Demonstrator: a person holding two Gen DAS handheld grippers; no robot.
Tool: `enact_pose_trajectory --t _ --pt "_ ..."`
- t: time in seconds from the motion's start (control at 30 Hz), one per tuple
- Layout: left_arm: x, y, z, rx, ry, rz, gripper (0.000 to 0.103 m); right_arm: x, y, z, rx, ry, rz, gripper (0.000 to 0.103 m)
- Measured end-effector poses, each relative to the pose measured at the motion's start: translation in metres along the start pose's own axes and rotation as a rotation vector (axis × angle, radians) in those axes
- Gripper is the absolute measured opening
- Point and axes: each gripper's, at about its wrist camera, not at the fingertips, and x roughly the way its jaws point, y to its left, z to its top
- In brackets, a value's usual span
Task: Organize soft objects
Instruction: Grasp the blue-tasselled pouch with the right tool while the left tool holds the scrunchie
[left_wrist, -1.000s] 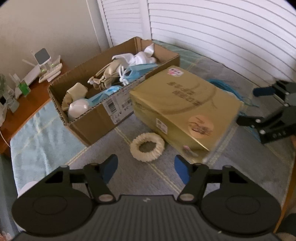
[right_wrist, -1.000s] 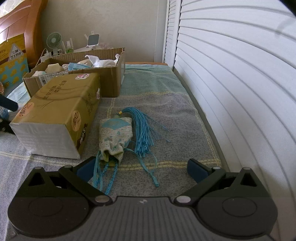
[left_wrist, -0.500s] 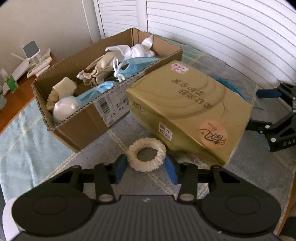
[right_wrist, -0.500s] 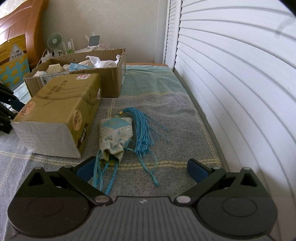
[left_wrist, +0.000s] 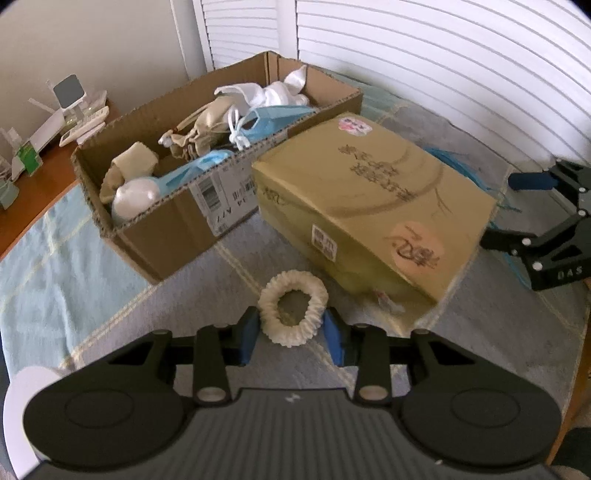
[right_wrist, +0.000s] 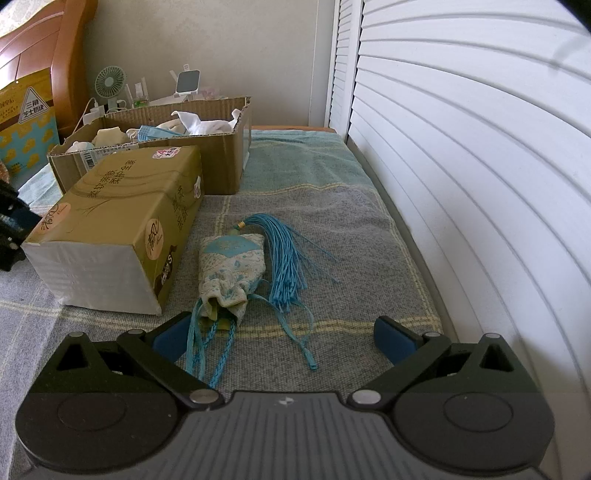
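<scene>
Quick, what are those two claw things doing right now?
Left gripper: closing on the cream scrunchie, pads at its sides.
Right gripper: open, holding nothing.

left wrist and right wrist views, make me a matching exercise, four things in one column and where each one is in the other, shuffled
1. white scrunchie
2. blue face mask
3. floral pouch with blue tassel
4. gold tissue pack

A. inside the cardboard box
B. between the left gripper pads, jaws closing
C. on the blanket before the open right gripper
D. beside the cardboard box

Pairs: 1-B, 2-A, 3-C, 4-D
</scene>
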Motion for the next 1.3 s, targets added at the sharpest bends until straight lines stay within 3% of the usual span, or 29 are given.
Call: enact_pose_trajectory --t 0.2,0.47,0.9,1.3 --pt "-0.012 -0.010 -0.017 -0.007 0.021 -0.022 0.038 0.000 0.000 0.000 0.001 0.001 -0.001 0.103" --pt "-0.015 -0.017 -0.026 -0.085 -0.006 0.039 0.061 0.000 0.000 0.001 0.000 0.002 0.000 0.103" --pt "-0.018 -0.022 -0.031 -0.316 -0.093 0.130 0.060 -0.002 0.000 -0.002 -0.002 -0.015 0.002 0.103" --pt "-0.012 -0.028 -0.038 -0.395 -0.119 0.197 0.060 -0.005 -0.005 -0.005 -0.020 -0.016 0.023 0.103"
